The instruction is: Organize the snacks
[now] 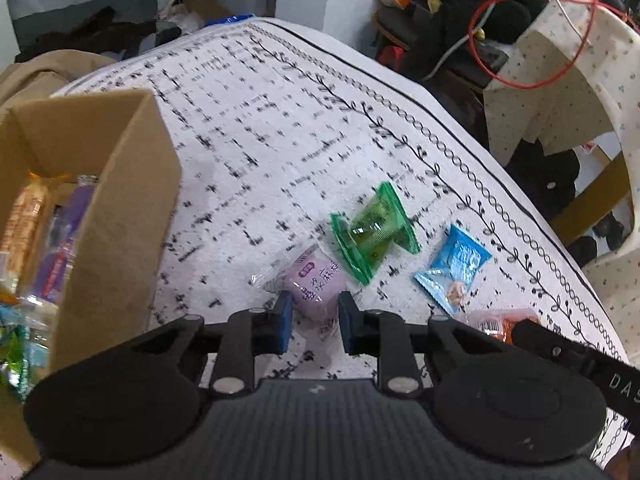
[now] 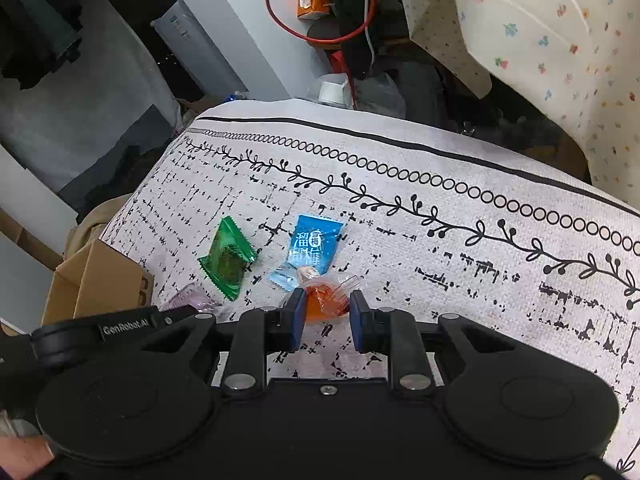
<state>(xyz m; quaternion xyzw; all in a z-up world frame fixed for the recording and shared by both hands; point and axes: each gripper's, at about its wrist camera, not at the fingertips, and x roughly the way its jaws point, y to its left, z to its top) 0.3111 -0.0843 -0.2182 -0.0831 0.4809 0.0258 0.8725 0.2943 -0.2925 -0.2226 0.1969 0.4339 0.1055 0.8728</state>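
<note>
Several wrapped snacks lie on the patterned tablecloth (image 1: 260,128). My left gripper (image 1: 314,308) is open, its jaws on either side of a pink snack packet (image 1: 316,284). A green packet (image 1: 372,232) and a blue packet (image 1: 454,268) lie just beyond it. My right gripper (image 2: 326,308) is open around an orange packet (image 2: 326,300), which also shows in the left wrist view (image 1: 500,322). The right wrist view shows the green packet (image 2: 228,258), the blue packet (image 2: 310,250) and the edge of the pink one (image 2: 188,300).
A cardboard box (image 1: 120,208) holding several snacks stands at the left; it also shows in the right wrist view (image 2: 96,280). A floral-covered chair (image 1: 560,80) stands past the table's far edge, with a red wire loop (image 1: 520,40) and clutter behind.
</note>
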